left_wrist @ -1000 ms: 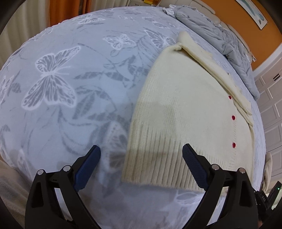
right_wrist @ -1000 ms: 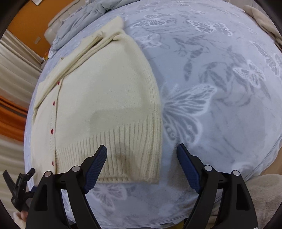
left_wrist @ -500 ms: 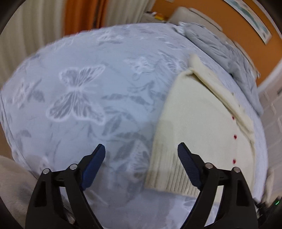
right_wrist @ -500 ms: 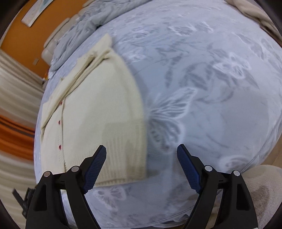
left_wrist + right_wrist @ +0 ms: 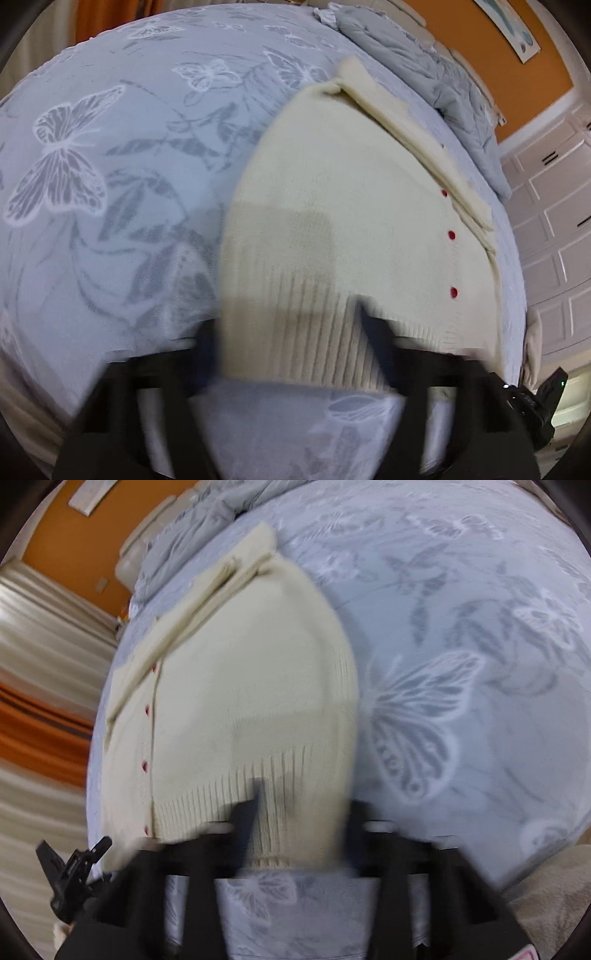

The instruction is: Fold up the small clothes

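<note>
Gripping the cardigan (image 5: 351, 221) hem at the bed's (image 5: 110, 184) near edge, sweater running straight away from me. Left gripper (image 5: 288, 332) closing over the ribbing, right gripper (image 5: 295, 812) clamped on its corner.

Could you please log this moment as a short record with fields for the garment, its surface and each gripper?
garment: cream knitted cardigan with red buttons, lying flat, sleeves folded in
surface: pale blue butterfly-print bedspread
left gripper: closing, ribbed hem's corner between its fingers
right gripper: at the hem's other corner, hem between its fingers; blurred
background: crumpled grey quilt
</note>
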A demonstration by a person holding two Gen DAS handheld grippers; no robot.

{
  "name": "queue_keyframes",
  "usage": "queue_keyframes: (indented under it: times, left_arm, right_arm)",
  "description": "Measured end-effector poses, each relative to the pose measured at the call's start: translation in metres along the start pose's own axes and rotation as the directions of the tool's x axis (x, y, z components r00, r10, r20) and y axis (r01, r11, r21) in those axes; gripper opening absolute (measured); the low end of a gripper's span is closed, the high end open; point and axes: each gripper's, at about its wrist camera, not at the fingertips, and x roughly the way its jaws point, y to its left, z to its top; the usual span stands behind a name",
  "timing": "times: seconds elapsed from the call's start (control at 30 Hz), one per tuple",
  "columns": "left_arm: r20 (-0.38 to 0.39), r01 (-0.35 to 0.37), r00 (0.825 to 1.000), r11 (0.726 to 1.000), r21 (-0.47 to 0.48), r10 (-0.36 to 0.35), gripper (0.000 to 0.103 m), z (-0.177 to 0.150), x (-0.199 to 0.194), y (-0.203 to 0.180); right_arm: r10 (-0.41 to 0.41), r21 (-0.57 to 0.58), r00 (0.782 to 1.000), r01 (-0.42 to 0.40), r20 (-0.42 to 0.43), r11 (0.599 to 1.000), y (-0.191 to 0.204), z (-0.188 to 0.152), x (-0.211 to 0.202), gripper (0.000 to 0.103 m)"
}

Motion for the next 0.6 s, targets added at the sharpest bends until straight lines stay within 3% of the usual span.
queue_keyframes:
  times: [0.03,0.07,0.13,0.33,0.6]
  left_arm:
    - [-0.007,-0.002,1.000,1.000,-0.003,0.002,0.016,0.001,0.000,0.003]
    - [-0.017,0.004,1.000,1.000,-0.009,-0.004,0.012,0.001,0.000,0.005]
    - [-0.005,0.016,1.000,1.000,-0.014,-0.016,0.010,0.003,-0.012,0.007]
    - [0.065,0.084,0.994,0.995,0.062,-0.088,0.008,-0.006,-0.074,-0.008]
    - [-0.002,0.130,0.992,0.988,0.085,-0.130,0.008,-0.059,-0.123,0.004]
  right_arm:
    - [-0.005,-0.010,1.000,0.005,0.001,1.000,0.003,-0.001,0.001,0.009]
    - [-0.018,-0.035,1.000,0.019,0.018,0.999,0.008,-0.001,0.000,0.009]
    - [-0.024,-0.075,0.999,0.028,0.048,0.997,0.018,-0.003,-0.008,0.008]
    - [0.091,-0.107,0.986,-0.076,0.138,0.991,0.029,-0.013,-0.072,0.006]
    - [0.064,-0.155,0.995,-0.051,0.075,0.987,0.010,-0.053,-0.122,0.006]
